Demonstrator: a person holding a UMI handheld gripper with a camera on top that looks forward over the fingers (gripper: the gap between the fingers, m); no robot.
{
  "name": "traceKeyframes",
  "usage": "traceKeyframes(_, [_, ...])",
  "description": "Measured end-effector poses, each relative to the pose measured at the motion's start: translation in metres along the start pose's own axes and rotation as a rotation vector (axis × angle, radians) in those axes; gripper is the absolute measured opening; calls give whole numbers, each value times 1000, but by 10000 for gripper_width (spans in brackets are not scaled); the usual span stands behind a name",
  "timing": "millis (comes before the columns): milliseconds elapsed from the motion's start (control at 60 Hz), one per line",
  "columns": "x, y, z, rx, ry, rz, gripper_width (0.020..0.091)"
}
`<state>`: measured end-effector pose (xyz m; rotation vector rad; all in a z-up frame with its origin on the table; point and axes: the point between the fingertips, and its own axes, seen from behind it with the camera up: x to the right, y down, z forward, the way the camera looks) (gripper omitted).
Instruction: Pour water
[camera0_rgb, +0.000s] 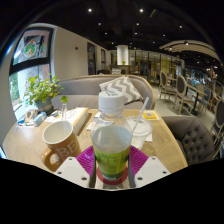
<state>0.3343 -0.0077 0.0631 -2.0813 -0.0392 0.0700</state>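
gripper (112, 172) clamped on clear plastic water bottle with green label and white cap (111, 135), both pink pads pressing its sides. bottle upright, held above round wooden surface (168, 150). brown ceramic mug with white lettering (60, 142) sits on surface just left of bottle, apart from it. white plates (141, 126) behind bottle to the right. potted green plant (40, 91) at far left edge.

A clear plastic bottle (111, 135) with a white cap and green label stood upright between the pink pads of the hand-held gripper (112, 170), near the counter's near edge. A tan mug (60, 143) with white lettering stood upright just left of it.
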Motion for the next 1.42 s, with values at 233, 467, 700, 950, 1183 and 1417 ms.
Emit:
traceKeyframes(233, [-1,11,-6,-56,9,16,624])
traceKeyframes(467, [-7,25,-54,-164,61,43,854])
traceKeyframes(700, [-41,23,-162,-286,180,52,853])
traceKeyframes(950, [-107,17,-264,-309,173,55,853])
traceKeyframes(1183, [-128,8,-302,-280,177,24,852])
traceKeyframes(1417, [-125,-2,-315,-245,201,-29,856])
